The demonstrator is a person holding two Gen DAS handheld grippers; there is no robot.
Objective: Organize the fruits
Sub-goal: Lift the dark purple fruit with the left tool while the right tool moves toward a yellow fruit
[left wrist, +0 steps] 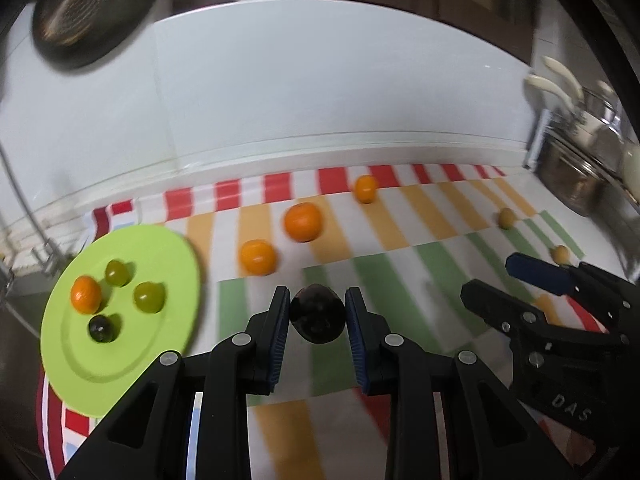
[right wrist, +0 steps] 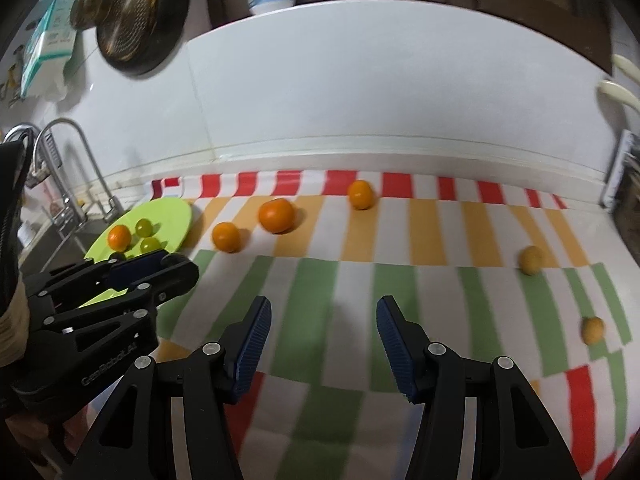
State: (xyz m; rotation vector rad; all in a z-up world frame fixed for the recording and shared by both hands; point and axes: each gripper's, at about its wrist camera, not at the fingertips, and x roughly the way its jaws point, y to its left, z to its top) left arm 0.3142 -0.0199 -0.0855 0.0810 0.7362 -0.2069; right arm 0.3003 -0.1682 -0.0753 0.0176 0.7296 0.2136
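Observation:
My left gripper (left wrist: pixel 318 314) is shut on a dark purple fruit (left wrist: pixel 317 314) and holds it above the striped cloth (left wrist: pixel 400 280), right of the green plate (left wrist: pixel 132 248). The plate holds an orange fruit (left wrist: pixel 85 294), two green fruits (left wrist: pixel 149 297) and a dark one (left wrist: pixel 102 328). Three orange fruits (left wrist: pixel 303 222) lie on the cloth behind, and two small yellow-brown fruits (left wrist: pixel 507 218) at the right. My right gripper (right wrist: pixel 323 340) is open and empty over the cloth; it shows in the left wrist view (left wrist: pixel 516 280). The left gripper shows in the right wrist view (right wrist: pixel 156 266).
A sink and tap (right wrist: pixel 72 168) lie left of the plate. A metal rack with pots (left wrist: pixel 580 168) stands at the right. A dark pan (right wrist: pixel 136 12) hangs on the white wall behind. The cloth's front edge is near me.

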